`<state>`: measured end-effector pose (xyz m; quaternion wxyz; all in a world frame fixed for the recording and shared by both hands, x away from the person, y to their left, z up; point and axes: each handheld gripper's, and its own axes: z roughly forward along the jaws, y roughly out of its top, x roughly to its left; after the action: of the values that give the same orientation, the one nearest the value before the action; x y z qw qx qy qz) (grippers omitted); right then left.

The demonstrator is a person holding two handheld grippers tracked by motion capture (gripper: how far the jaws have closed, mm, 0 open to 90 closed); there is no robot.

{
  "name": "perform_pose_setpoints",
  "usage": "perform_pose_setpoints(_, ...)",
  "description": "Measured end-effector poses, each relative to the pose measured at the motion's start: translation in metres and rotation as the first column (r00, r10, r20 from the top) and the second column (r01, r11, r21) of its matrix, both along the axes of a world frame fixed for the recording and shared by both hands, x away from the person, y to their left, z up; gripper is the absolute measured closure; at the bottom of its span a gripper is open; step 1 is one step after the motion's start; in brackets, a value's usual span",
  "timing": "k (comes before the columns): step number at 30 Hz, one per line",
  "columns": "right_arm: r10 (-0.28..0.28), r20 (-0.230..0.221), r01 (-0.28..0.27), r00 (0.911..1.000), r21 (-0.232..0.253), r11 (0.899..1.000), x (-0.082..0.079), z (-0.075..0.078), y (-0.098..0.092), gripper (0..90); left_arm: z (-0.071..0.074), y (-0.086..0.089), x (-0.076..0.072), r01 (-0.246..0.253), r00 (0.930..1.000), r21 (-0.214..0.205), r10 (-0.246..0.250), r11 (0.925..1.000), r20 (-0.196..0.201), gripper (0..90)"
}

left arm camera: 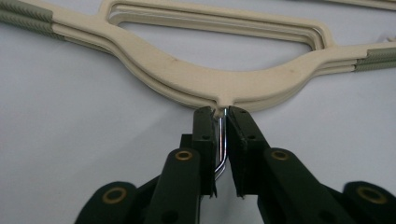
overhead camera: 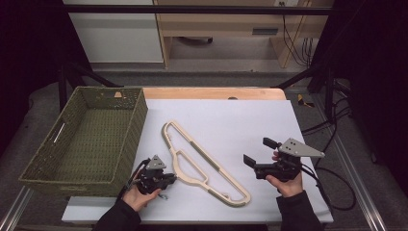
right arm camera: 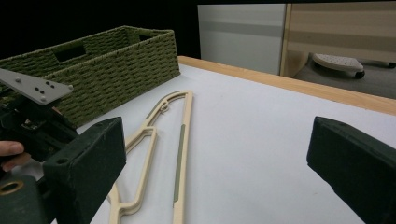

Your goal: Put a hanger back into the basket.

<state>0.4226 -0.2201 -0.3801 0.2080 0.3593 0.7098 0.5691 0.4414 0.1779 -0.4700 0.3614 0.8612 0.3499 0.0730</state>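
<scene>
Left jaws nearly together, right jaws spread wide

The left gripper point(left arm camera: 221, 116) lies low in the person's left hand point(overhead camera: 139, 196), its pads almost parallel with only a thin gap between their tips. The right gripper point(overhead camera: 257, 151), gripped from below by the right hand point(overhead camera: 287, 185), holds its fingers far apart.

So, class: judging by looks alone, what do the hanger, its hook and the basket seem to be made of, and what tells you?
Hanger: probably moulded plastic, matt cream, with smooth rounded edges and ribbed grey-green strips that look rubbery. Hook: metal, judging by its bright mirror shine between the jaws of the left gripper. Basket: woven fibre, perhaps paper cord or dyed grass, olive green with a coarse plaited texture.
</scene>
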Motion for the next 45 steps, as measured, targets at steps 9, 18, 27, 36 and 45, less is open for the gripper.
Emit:
perform_pose_setpoints(9, 0.020, -0.011, -0.020, 0.9997, -0.011, 1.000, 0.001, -0.002, 0.005, 5.6, 0.003, -0.001, 0.000, 0.021, 0.9998, 0.025, -0.022, 0.9995, 0.001, 88.0)
perform_pose_setpoints(18, 0.084, -0.023, -0.085, 0.9962, -0.029, 0.996, 0.000, -0.004, 0.027, 8.5, 0.013, -0.003, -0.002, 0.027, 0.9994, 0.036, -0.027, 0.9990, 0.023, 88.4)
perform_pose_setpoints(27, 0.159, -0.050, -0.162, 0.9860, -0.058, 0.985, -0.002, -0.006, 0.065, 11.4, 0.028, -0.004, -0.003, 0.022, 0.9989, 0.039, -0.023, 0.9990, 0.041, 88.6)
perform_pose_setpoints(36, 0.207, -0.082, -0.215, 0.9749, -0.111, 0.970, 0.005, -0.011, 0.105, 14.9, 0.042, -0.007, -0.001, 0.037, 0.9986, 0.062, -0.039, 0.9974, 0.036, 88.7)
perform_pose_setpoints(45, 0.222, -0.129, -0.240, 0.9665, -0.144, 0.960, 0.011, -0.023, 0.121, 19.0, 0.058, -0.016, 0.003, 0.055, 0.9979, 0.118, -0.058, 0.9915, 0.027, 88.8)
